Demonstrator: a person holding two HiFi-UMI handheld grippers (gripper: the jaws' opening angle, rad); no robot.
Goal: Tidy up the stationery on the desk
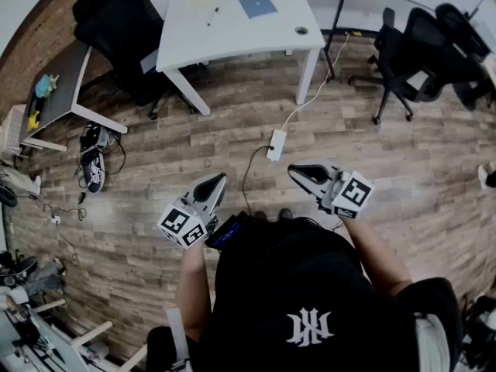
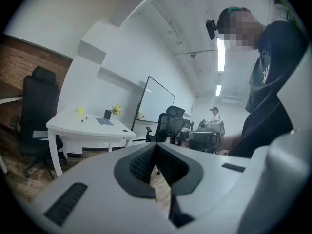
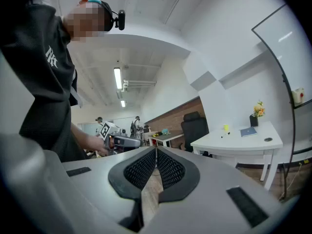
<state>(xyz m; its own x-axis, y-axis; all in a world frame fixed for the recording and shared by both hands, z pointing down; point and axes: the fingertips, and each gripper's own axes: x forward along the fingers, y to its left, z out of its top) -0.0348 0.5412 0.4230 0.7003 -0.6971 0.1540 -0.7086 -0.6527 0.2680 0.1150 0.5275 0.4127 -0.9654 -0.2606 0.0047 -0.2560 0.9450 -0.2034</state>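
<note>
The left gripper [image 1: 215, 184] and right gripper [image 1: 301, 172] both have fingers pressed together, holding nothing. The pen [image 1: 212, 15] and blue notebook [image 1: 257, 5] lie on the tabletop [image 1: 232, 37] at twelve o'clock, well apart from both grippers (the power strip [image 1: 276, 144] lying between could trip the approach).

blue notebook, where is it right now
The blue notebook lies on the white desk at the top of the head view, between the pen and the desk's round cable hole.
</note>
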